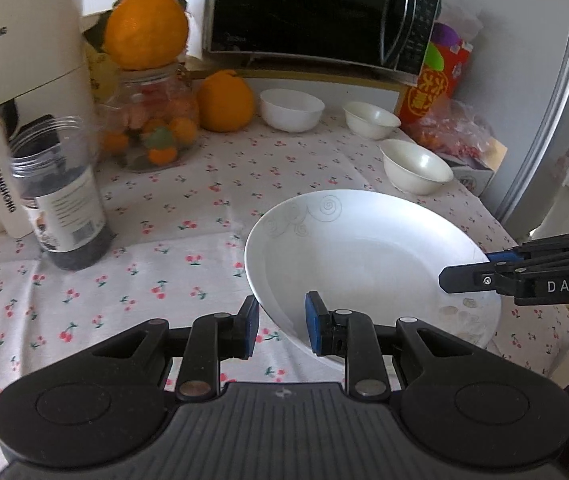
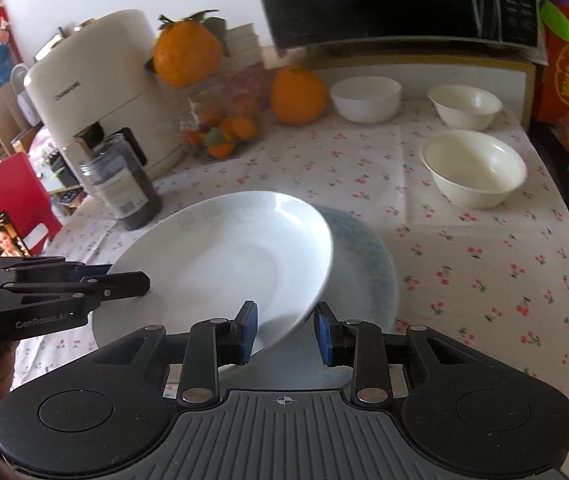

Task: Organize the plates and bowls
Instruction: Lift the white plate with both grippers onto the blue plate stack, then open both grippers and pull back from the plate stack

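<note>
left wrist view: left gripper (image 1: 281,326), jaws parted, straddles the near-left rim of the tilted white plate (image 1: 364,256) without pinching it. right wrist view: right gripper (image 2: 285,332) likewise gapes around the plate's rim (three bowls sit far right).

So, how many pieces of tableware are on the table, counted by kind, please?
White bowls: 3
White plate with swirl pattern: 1
Grey-blue plate beneath it: 1
Total: 5
</note>
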`<state>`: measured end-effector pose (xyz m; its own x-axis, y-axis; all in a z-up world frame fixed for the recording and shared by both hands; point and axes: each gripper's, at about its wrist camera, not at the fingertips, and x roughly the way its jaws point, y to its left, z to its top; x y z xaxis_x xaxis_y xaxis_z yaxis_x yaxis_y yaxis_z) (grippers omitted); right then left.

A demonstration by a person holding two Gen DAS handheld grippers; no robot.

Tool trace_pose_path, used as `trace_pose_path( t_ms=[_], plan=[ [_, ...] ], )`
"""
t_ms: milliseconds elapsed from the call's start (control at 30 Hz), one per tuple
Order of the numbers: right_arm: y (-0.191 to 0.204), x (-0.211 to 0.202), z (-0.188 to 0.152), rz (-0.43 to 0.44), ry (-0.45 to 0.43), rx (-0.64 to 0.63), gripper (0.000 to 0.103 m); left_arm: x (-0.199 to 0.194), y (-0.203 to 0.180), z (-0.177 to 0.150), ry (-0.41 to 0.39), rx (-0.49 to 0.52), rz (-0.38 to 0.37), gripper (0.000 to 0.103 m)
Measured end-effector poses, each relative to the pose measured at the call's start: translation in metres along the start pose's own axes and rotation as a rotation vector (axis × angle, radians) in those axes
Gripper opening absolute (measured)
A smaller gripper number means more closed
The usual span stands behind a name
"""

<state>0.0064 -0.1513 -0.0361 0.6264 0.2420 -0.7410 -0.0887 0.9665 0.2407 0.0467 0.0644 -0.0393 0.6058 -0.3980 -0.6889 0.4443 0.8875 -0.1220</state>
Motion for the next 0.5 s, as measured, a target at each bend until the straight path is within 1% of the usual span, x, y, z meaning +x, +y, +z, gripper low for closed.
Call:
trace_pose_path(
  t_ms=[300, 500],
  plan=[
    [-0.016, 0.002, -0.004, -0.057, 0.024, 0.011, 0.03, 0.016, -0.02, 0.002, 0.034, 0.048, 0.023, 0.023],
    [-0.013, 0.001, -0.003, -0.079, 0.015, -0.024, 0.03, 0.017, -0.023, 0.001, 0.037, 0.052, 0.037, 0.023]
  ],
)
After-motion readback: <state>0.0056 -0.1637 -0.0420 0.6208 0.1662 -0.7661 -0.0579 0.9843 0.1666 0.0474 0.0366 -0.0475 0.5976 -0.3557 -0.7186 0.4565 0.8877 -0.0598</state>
